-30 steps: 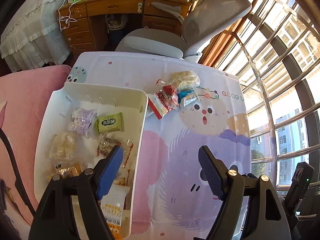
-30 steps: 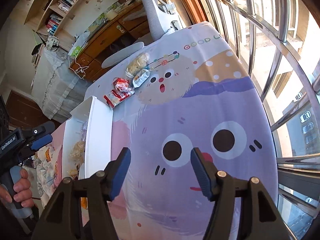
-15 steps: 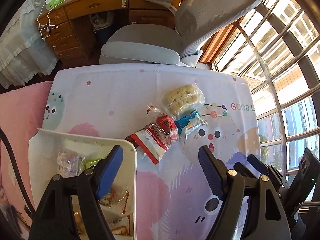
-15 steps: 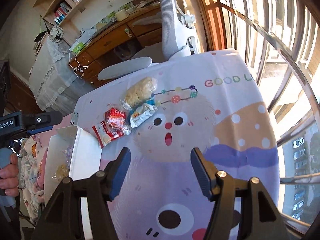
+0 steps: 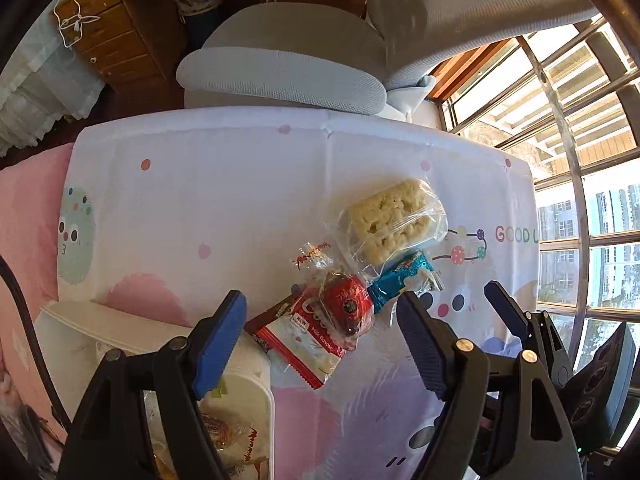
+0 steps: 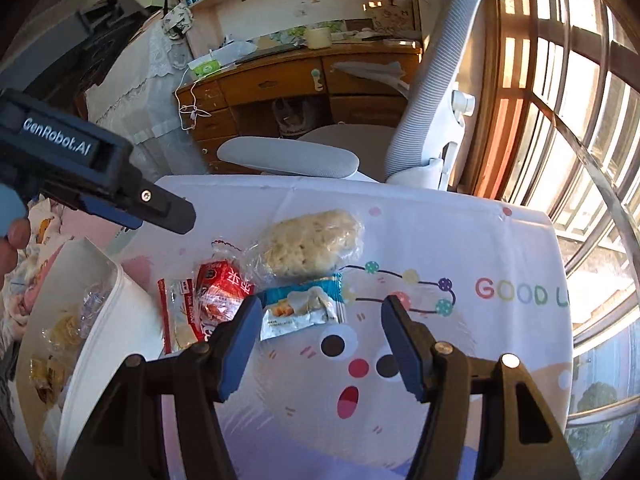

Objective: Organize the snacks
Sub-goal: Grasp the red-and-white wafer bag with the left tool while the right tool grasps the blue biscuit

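White bin sits at the left edge of the table, a few wrapped snacks already inside, rim just left of the loose pile. Left gripper hangs over the bin's near-right corner and the pile, jaws spread wide, nothing between them; left blue pad is over the bin rim, right pad over the cloth. Loose pile on the cartoon tablecloth, left to right: red-and-white milk-flavour packet lying flat, closest to the bin; clear-wrapped red round snack resting on top of that packet; blue-and-white packet just right of it, touching; clear-wrapped rice crispy bar at the far side of the pile, its near edge overlapping the blue packet. All four are bunched together, touching or overlapping, none in the bin. Right gripper is over the cloth on the near side of the pile, jaws wide apart and empty; its left pad is right beside the blue packet's near-left corner, can't tell if it's touching; right pad is over the printed cartoon face, apart from any snack. In the right wrist view the left gripper's body shows at upper left over the bin. Grey office chair is pushed up against the far table edge, wooden desk behind it, window bars on the right.
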Motion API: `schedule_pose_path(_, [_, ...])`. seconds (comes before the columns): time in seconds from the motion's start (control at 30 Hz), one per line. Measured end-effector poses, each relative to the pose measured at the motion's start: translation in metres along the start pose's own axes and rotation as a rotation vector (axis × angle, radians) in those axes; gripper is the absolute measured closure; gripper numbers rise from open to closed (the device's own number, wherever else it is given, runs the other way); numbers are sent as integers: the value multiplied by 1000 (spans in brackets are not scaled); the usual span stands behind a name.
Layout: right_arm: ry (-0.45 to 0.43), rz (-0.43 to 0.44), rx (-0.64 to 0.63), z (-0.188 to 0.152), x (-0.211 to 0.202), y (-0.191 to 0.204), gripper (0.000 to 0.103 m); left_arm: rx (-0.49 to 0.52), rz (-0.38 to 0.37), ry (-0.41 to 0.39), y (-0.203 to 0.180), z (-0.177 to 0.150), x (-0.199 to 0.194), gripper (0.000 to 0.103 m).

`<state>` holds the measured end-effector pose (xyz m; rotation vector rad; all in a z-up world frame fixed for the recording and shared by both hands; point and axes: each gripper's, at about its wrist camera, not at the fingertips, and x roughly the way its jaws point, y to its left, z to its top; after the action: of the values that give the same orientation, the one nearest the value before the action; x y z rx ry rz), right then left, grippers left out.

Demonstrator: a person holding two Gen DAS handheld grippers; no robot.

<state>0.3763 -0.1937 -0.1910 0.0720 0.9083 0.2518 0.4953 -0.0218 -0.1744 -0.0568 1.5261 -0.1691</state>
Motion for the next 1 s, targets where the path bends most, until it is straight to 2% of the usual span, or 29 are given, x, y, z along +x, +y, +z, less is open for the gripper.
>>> schedule_pose_path(0.13, [1,-9,-47,-3,14,10,40,-30,-16,59,4,4,19,27])
schedule_pose_path(0.27, [10,-16,-95,-7,25,19,40,-52,-17,94,7,8,34,33])
schedule_pose_path(0.53, [38,-12,-94,-9,42,23,40,-52,-24,149,5,10,56,36])
schedule_pose_path(0.6, [47,-17,-106,-11,46,25,40,-50,-24,166,3,10,63,43])
schedule_pose_path(0.8, [44,-33,-129,-13,50,28,40,-53,-39,187,-1,9,75,47])
schedule_pose_path(1.0, [51,-22,-130,-15,50,27,41,-71,-84,186,-4,8,81,58])
